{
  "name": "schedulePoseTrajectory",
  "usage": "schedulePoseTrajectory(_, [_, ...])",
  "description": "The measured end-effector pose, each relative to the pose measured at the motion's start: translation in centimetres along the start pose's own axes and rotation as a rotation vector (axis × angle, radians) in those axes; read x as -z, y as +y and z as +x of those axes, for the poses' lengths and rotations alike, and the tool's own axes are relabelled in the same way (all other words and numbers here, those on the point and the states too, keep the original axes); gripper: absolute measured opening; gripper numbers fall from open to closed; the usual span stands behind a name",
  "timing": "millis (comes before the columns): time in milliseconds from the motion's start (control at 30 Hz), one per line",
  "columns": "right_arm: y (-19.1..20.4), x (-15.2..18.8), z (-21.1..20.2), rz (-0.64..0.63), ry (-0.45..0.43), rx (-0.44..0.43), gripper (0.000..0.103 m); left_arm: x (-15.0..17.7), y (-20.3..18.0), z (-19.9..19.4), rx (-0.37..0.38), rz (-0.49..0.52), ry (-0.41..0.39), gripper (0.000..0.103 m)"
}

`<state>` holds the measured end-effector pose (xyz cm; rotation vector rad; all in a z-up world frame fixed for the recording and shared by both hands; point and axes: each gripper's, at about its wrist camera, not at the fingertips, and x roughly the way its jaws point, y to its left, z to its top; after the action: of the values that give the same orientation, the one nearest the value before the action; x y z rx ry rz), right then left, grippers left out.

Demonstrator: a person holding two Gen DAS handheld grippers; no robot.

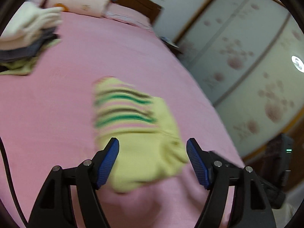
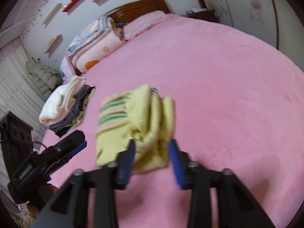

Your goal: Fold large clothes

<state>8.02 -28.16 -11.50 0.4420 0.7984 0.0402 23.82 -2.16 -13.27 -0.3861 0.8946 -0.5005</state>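
On pink bed (image 1: 66,104), L wrist view: folded yellow striped garment (image 1: 136,133) lies mid-bed; your left gripper (image 1: 153,150) spread wide, pads clear of cloth. R wrist view: your right gripper (image 2: 152,148) parted, nothing pinched, at garment's near edge; clothes stack (image 2: 64,104) left of garment.

Bare pink bedspread (image 2: 218,79) rightward; stack of folded clothes (image 2: 62,104) blocks left.

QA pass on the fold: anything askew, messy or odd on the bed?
Mostly tidy. The folded yellow striped garment lies as a compact bundle on the pink bedsheet, though its near edge looks bunched rather than flat. The stack of folded clothes leans unevenly. Frames are blurred, so details are uncertain.
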Motion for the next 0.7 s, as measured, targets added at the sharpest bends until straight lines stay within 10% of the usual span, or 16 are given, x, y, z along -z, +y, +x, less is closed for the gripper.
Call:
schedulePoseTrajectory(267, [3.4, -0.9, 4.9, -0.146, 0.090, 0.037, 0.041, 0.3, 3.4, 3.4, -0.142, -0.022, 0.057, 0.072])
schedulePoseTrajectory(367, [3.0, 0.0, 6.8, -0.179, 0.132, 0.067, 0.015, 0.4, 3.6, 4.6, -0.149, -0.023, 0.080, 0.072])
schedulePoseTrajectory(700, [-1.9, 3.8, 5.3, 0.055, 0.108, 0.062, 0.009, 2.1, 2.0, 7.2, -0.120, -0.002, 0.114, 0.072])
